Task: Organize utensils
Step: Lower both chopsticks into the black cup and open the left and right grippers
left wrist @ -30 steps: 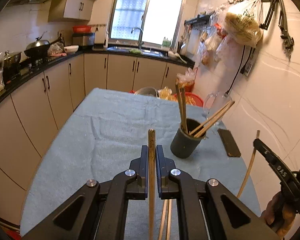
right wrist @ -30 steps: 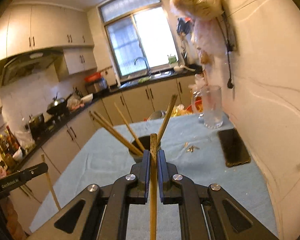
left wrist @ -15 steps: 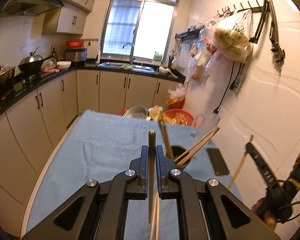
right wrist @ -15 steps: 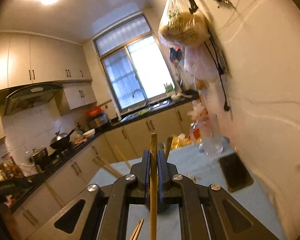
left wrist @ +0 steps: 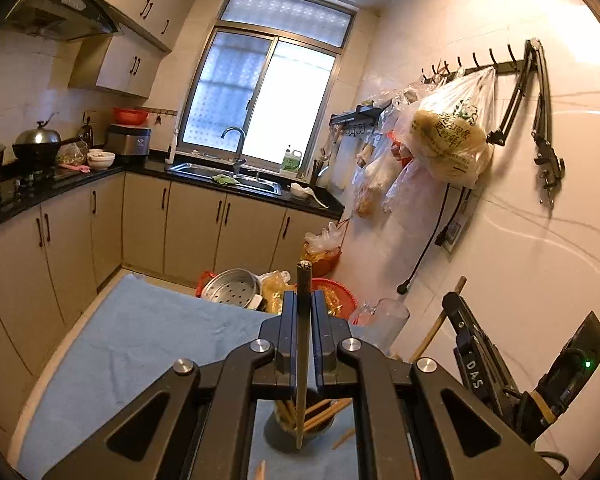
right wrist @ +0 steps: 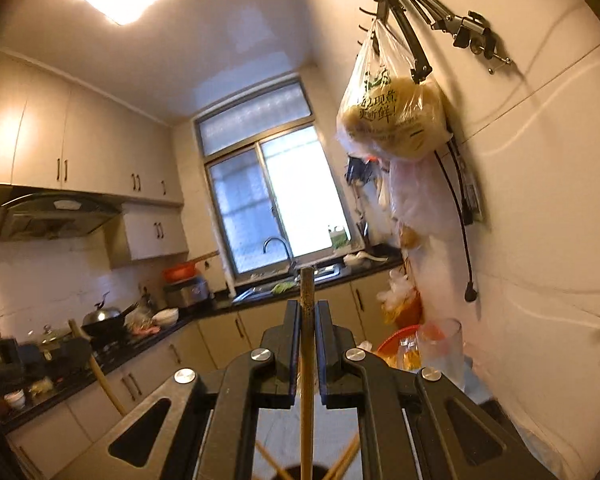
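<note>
**Chopsticks held over a dark holder, one in each gripper**

Left gripper (left wrist: pixel 303 300) has its jaws drawn narrow around a single wooden chopstick (left wrist: pixel 302 344), which stands nearly upright between the fingers. Its lower tip hangs at the mouth of a dark cylindrical holder (left wrist: pixel 274 436) seen below, between the gripper's arms. Several other chopsticks (left wrist: pixel 320 410) already lean inside that holder.

Right gripper (right wrist: pixel 307 312) is likewise closed narrow on a second chopstick (right wrist: pixel 307 360), also upright, its top end poking above the fingertips. The chopstick runs down toward the dark rim of the holder (right wrist: pixel 296 472) at the bottom edge of the right wrist view; whether the tip has entered it cannot be told. From the left wrist view, the right gripper appears at the right side, near the white wall, with its chopstick angled upward.

A clear glass mug (left wrist: pixel 384 320) stands on the table beyond the holder, close to the wall. A loose chopstick tip (left wrist: pixel 261 470) shows on the cloth at the bottom edge.

The holder sits on a table covered with a light blue cloth (left wrist: pixel 132 344). Beyond the table's far end are a metal steamer pot (left wrist: pixel 230 290) and a red basin (left wrist: pixel 340 300). The room is a kitchen with beige cabinets, a dark counter, a sink (left wrist: pixel 228 174) under a bright window, a wok (left wrist: pixel 40 148) on the stove at left, and plastic bags (left wrist: pixel 448 140) hanging from wall hooks at right.
</note>
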